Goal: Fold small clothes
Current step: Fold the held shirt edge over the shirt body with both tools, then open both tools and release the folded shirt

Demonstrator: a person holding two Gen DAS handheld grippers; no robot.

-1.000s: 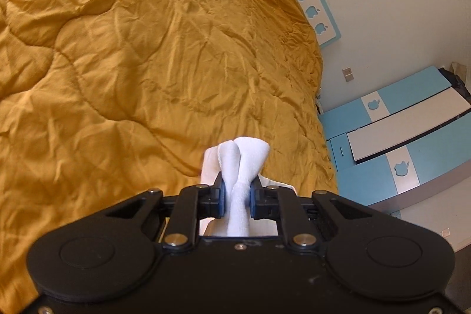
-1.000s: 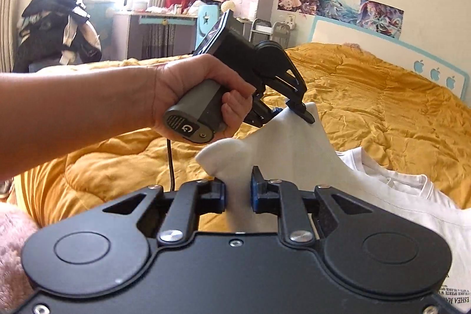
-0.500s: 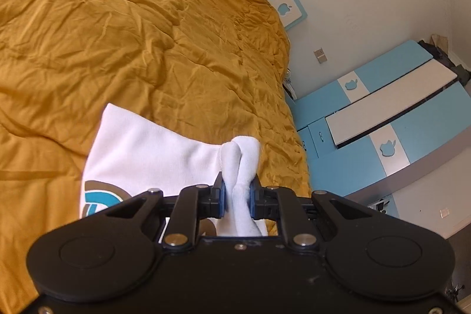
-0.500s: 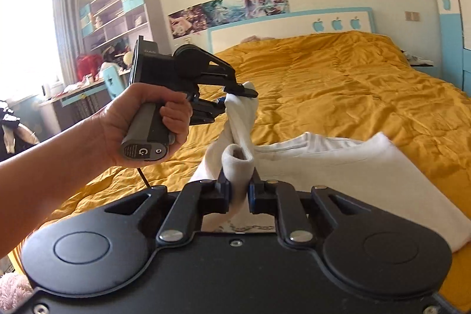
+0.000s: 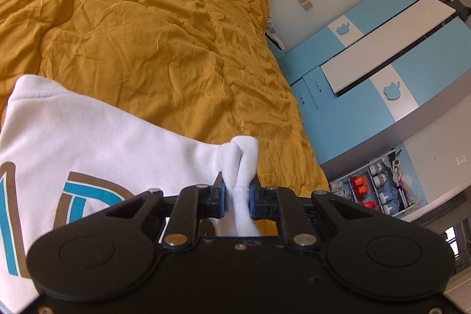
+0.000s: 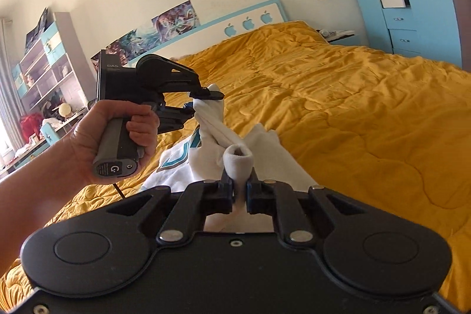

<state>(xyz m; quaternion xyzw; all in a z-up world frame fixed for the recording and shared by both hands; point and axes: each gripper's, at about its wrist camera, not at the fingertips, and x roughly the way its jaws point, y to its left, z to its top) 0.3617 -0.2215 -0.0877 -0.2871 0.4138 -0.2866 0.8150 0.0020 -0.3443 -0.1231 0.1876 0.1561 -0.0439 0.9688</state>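
Observation:
A small white garment [image 5: 97, 143] with a blue and brown print hangs between both grippers above the orange quilt [image 5: 141, 19]. My left gripper [image 5: 238, 190] is shut on a bunched white fold of it. In the right wrist view the left gripper [image 6: 200, 102] holds one end up at the left. My right gripper [image 6: 240, 190] is shut on another bunched fold of the garment [image 6: 273, 149], close beside the left one. The print shows at the left [image 6: 176, 158].
The orange quilt [image 6: 353, 96] covers the whole bed. A white and blue headboard [image 6: 250, 22] stands against the far wall. A blue wardrobe [image 5: 382, 72] stands right of the bed. Shelves and a cluttered desk [image 6: 44, 96] are at the far left.
Both grippers have swung round with the garment. The printed side has spread into the left wrist view, and the two held folds have come close together.

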